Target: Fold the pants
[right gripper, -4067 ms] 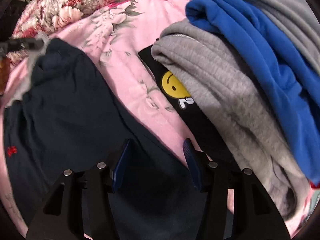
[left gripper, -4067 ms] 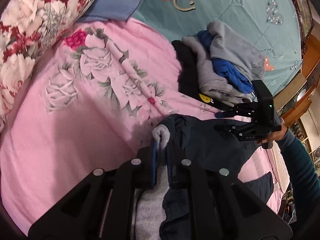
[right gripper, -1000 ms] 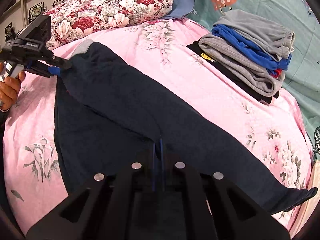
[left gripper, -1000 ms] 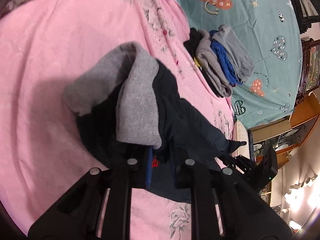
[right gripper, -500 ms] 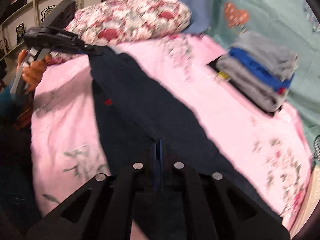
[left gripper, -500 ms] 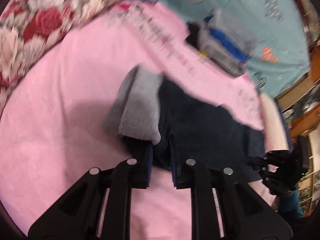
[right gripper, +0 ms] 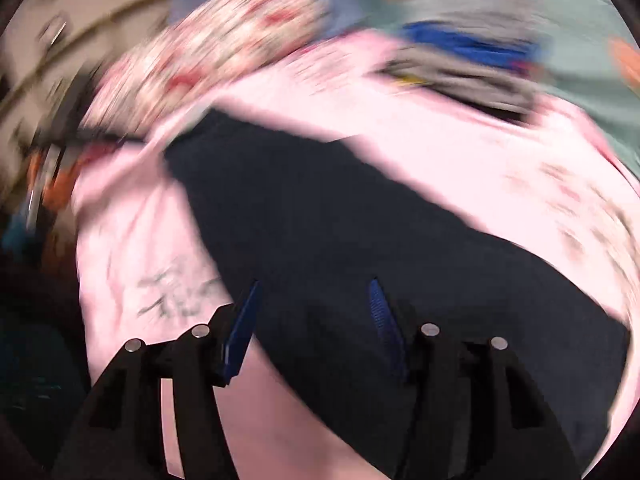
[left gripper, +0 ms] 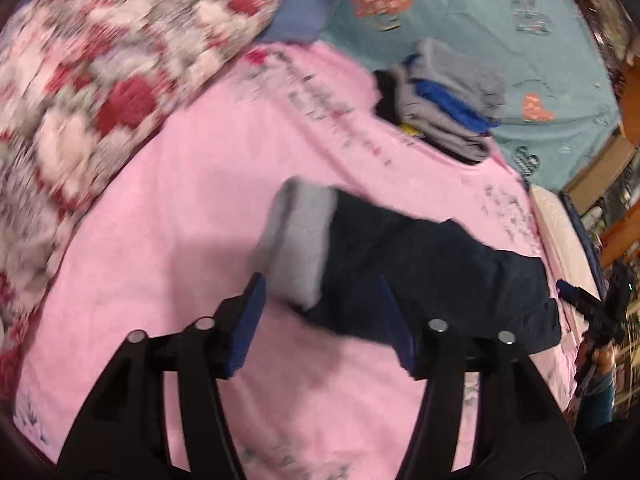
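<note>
The dark navy pants [left gripper: 420, 264] lie stretched across the pink floral bedspread [left gripper: 180, 220], with their grey waistband [left gripper: 300, 240] at the near end. My left gripper [left gripper: 324, 304] is open and empty just above the waistband. My right gripper [right gripper: 312, 308] is open and empty over the pants [right gripper: 320, 216] at the leg end; that view is blurred by motion. The right gripper also shows at the far right of the left wrist view [left gripper: 580, 296].
A pile of folded grey, blue and black clothes [left gripper: 444, 100] sits at the far side of the bed. A floral pillow [left gripper: 112, 64] lies at the left. A teal sheet with hearts [left gripper: 460, 12] covers the back. Wooden furniture [left gripper: 624, 92] stands at the right.
Both grippers have opened and let go of the pants, which now lie flat on the bedspread. Both have pulled back a little.
</note>
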A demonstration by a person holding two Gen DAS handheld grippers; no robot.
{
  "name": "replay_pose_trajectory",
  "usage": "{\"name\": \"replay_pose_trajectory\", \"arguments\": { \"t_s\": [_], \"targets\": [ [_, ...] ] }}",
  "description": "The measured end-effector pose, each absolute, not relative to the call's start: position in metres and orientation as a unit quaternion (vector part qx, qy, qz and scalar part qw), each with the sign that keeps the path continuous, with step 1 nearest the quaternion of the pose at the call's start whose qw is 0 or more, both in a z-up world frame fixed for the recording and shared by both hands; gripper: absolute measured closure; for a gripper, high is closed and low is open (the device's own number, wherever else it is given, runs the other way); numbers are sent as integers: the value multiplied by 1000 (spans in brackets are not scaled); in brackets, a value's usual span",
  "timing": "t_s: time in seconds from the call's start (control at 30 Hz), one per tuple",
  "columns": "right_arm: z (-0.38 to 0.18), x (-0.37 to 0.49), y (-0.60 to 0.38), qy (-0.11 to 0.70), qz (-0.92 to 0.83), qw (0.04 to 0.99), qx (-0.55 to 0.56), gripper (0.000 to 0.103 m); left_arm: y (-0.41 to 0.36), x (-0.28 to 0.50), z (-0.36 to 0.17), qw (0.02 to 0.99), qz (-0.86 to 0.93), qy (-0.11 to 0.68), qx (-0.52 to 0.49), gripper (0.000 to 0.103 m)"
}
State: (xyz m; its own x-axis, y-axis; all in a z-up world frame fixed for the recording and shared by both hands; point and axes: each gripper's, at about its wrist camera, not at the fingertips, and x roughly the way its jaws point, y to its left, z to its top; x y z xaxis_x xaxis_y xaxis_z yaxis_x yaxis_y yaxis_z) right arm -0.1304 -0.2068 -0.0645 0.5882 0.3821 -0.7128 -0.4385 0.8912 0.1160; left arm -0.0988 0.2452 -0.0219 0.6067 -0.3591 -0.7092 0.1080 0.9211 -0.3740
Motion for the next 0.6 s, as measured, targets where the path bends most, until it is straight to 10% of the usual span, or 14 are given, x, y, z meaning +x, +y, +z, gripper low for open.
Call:
{"name": "replay_pose_trajectory", "arguments": {
  "t_s": [0.2, 0.53, 0.6],
  "targets": [
    [-43, -148, -403, 358, 26, 922, 148, 45, 157, -65, -38, 875, -176, 448, -59, 23],
    [-128, -110, -492, 423, -17, 878, 224, 46, 161, -53, -82, 852, -109, 510, -37, 36],
    [-136, -103, -490, 430, 3, 874, 227, 61, 158, -52, -83, 851, -104, 515, -30, 36]
  ]
}}
